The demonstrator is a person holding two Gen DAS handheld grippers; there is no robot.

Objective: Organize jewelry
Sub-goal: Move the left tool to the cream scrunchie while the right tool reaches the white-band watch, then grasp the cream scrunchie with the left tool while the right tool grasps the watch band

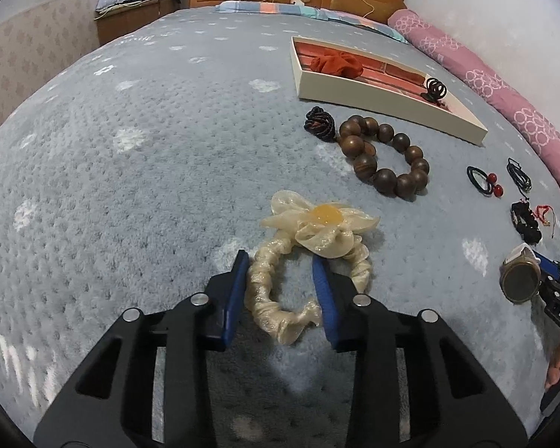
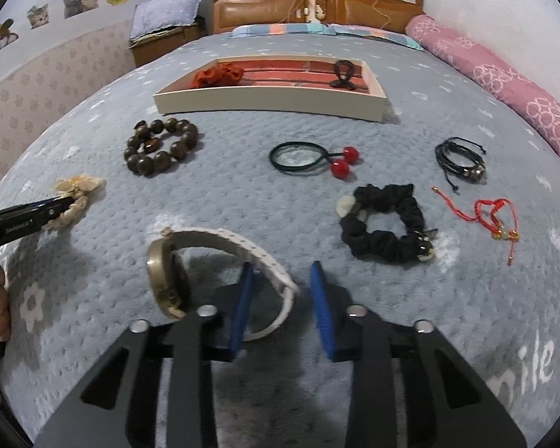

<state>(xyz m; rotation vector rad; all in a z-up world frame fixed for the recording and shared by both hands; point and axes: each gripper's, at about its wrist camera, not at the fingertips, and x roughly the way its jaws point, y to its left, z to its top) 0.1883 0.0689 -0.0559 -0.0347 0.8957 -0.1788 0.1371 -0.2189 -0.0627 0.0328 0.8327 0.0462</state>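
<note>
Your left tool [image 1: 280, 283] stands open over the cream satin scrunchie with the amber-centred fabric flower [image 1: 310, 257]; one blue finger [image 1: 235, 298] sits outside the loop's left side and the other seems to sit inside the ring, though the fisheye makes that hard to confirm. That scrunchie is soft and light and will squash flat, so close on the gathered band, not on the floppy petals.

Your right tool [image 2: 280, 298] is open too, with its left finger reaching through the white strap of the brass-cased wristwatch [image 2: 212, 272], which stands on edge on the grey-blue fleece bed cover [image 2: 242, 194]. The watch is heavier at the case and its strap is smooth, so pinch the strap close to the case to stop it swinging.

The shallow cream tray with the red brick-pattern lining [image 2: 272, 99] lies further up the bed, already holding a red scrunchie [image 2: 216, 74] and a dark hair clip [image 2: 341, 72].
</note>
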